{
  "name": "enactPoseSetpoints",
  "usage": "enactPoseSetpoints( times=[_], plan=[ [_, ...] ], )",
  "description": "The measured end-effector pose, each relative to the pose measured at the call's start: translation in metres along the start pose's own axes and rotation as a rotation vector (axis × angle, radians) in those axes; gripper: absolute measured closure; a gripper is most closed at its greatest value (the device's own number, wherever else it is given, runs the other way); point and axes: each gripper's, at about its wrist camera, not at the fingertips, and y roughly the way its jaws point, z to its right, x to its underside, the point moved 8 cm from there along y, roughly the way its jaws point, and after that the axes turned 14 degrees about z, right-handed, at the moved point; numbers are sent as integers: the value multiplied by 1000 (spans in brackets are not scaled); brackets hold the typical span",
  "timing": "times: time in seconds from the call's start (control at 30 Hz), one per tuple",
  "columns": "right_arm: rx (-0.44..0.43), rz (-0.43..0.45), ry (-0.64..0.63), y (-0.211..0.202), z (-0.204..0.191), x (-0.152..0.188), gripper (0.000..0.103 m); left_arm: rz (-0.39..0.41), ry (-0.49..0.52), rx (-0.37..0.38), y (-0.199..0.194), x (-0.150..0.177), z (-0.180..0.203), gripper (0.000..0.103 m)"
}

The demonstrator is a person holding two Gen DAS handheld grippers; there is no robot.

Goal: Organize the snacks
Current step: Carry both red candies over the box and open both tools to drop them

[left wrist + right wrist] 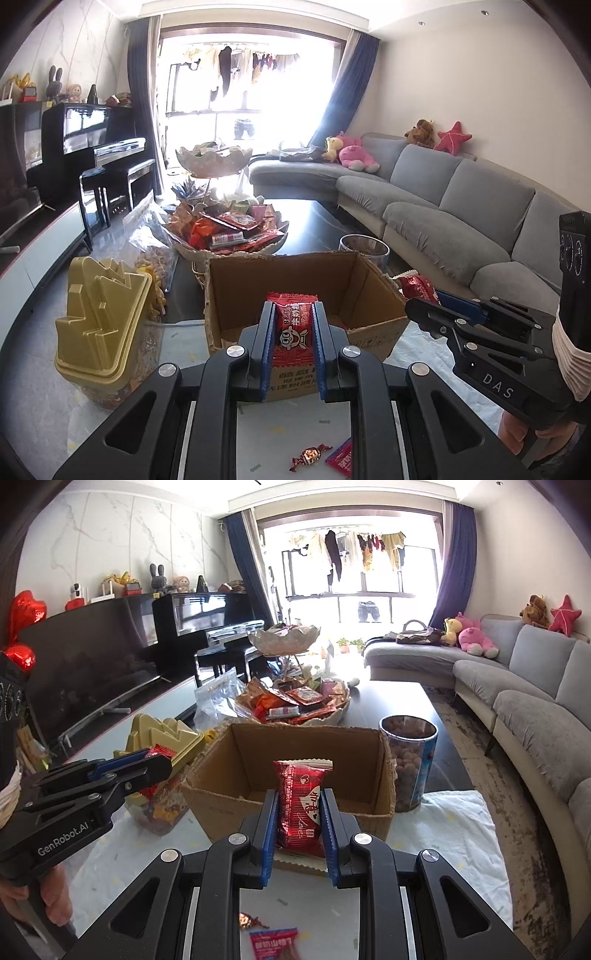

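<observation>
My left gripper (294,314) is shut on a red snack packet with a cartoon face (293,330), held upright in front of an open cardboard box (236,291). My right gripper (299,801) is shut on a red foil snack pack with white lettering (301,805), held before the same cardboard box (218,764). Each gripper shows in the other's view: the right gripper (424,308) at the right with its red pack, the left gripper (164,762) at the left with its packet. On the white cloth below lie a wrapped candy (310,456) and a small red packet (341,459).
A yellow-lidded container (99,317) stands left of the box. Behind it a shell-shaped tiered tray (229,243) is heaped with snacks. A clear jar of brown balls (408,764) stands right of the box. A grey sofa (535,709) runs along the right, a piano (92,147) at left.
</observation>
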Motion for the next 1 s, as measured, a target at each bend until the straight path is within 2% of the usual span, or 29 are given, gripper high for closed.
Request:
enactPoseSetpoints(
  times=[0.27, 0.53, 0.7, 0.73, 0.77, 0.8, 0.83, 1.0],
  plan=[
    [6, 0, -19, 29, 4, -22, 79, -20, -11, 19, 31, -9, -8, 84],
    [19, -36, -30, 59, 11, -22, 79, -53, -9, 24, 59, -8, -14, 84],
    [30, -56, -37, 73, 14, -18, 79, -102, -8, 11, 80, -4, -17, 83],
    [37, -56, -38, 75, 15, -18, 78, -110, -3, -2, 82, -3, -18, 80],
    [46, -57, -41, 76, 16, -17, 72, -116, 0, -20, 83, -2, -20, 70],
    [58, -55, -43, 75, 18, -16, 66, -115, 3, -28, 82, -1, -20, 63],
    [72, -48, -44, 73, 19, -16, 54, -109, 9, -31, 80, 0, -20, 55],
    [91, -32, -74, 59, 17, -12, 53, -101, 49, -36, 63, 6, -18, 55]
  ],
)
